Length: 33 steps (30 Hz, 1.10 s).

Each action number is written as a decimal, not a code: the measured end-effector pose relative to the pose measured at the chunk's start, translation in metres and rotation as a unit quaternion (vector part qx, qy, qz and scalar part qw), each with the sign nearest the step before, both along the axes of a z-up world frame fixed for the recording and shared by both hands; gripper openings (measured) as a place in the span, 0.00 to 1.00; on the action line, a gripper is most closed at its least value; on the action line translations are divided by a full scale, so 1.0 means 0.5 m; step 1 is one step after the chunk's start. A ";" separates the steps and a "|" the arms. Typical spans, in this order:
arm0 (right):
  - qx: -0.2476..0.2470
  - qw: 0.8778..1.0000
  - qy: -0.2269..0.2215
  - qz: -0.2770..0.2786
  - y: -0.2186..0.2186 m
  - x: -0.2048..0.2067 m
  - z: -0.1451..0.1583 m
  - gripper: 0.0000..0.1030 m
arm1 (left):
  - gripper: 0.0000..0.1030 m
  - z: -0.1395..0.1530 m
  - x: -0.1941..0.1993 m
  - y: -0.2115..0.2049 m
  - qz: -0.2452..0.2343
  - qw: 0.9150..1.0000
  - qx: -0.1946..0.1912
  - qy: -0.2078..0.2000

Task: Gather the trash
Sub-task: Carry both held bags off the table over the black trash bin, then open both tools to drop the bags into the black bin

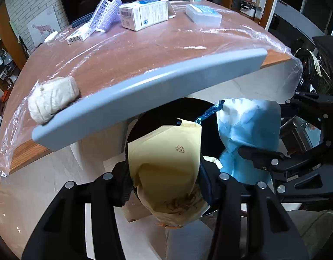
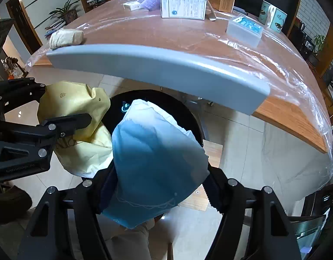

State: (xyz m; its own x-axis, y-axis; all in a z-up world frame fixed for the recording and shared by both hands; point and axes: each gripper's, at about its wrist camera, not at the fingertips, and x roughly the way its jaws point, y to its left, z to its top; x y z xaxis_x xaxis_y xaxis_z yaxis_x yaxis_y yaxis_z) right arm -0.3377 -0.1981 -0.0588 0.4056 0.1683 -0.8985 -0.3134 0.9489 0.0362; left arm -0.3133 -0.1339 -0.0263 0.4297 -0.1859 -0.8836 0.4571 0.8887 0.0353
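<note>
My left gripper (image 1: 166, 186) is shut on a crumpled yellow wrapper (image 1: 166, 156), which hangs over the mouth of a black bin (image 1: 142, 123) on the floor. Beside it, my right gripper (image 2: 160, 186) is shut on a crumpled blue and white wrapper (image 2: 153, 156), also above the black bin (image 2: 183, 108). Each gripper shows in the other's view: the right gripper (image 1: 259, 158) with the blue wrapper (image 1: 248, 125), and the left gripper (image 2: 80, 121) with the yellow wrapper (image 2: 75, 106). A white crumpled wad (image 1: 51, 97) lies on the table by a grey bar.
A long grey bar (image 1: 149, 88) lies along the near edge of the wooden table (image 1: 144, 43), which is covered in clear plastic film. Further back stand a white box (image 1: 142, 15), a small carton (image 1: 80, 34), barcode sheets (image 1: 105, 13) and a clear plastic case (image 1: 203, 13). Pale floor tiles surround the bin.
</note>
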 end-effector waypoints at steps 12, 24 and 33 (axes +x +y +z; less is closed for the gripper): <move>-0.010 1.000 0.015 -0.010 -0.007 0.011 -0.043 0.67 | 0.50 -0.034 0.011 -0.020 -0.004 1.000 0.027 0.001; -0.020 1.000 -0.007 -0.020 -0.012 0.007 -0.023 0.80 | 0.74 -0.028 0.017 -0.022 -0.007 1.000 0.019 -0.018; -0.001 0.996 -0.079 -0.045 -0.049 -0.025 0.105 0.85 | 0.74 0.077 0.000 0.034 0.023 0.998 -0.031 -0.054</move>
State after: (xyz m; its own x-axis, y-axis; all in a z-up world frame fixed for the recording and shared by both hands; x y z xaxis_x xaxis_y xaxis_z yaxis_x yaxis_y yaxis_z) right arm -0.3503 -0.2228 -0.0065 0.5551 0.1230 -0.8227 -0.2282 0.9736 -0.0085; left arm -0.3133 -0.1167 0.0121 0.5309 -0.2162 -0.8194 0.4124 0.9106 0.0270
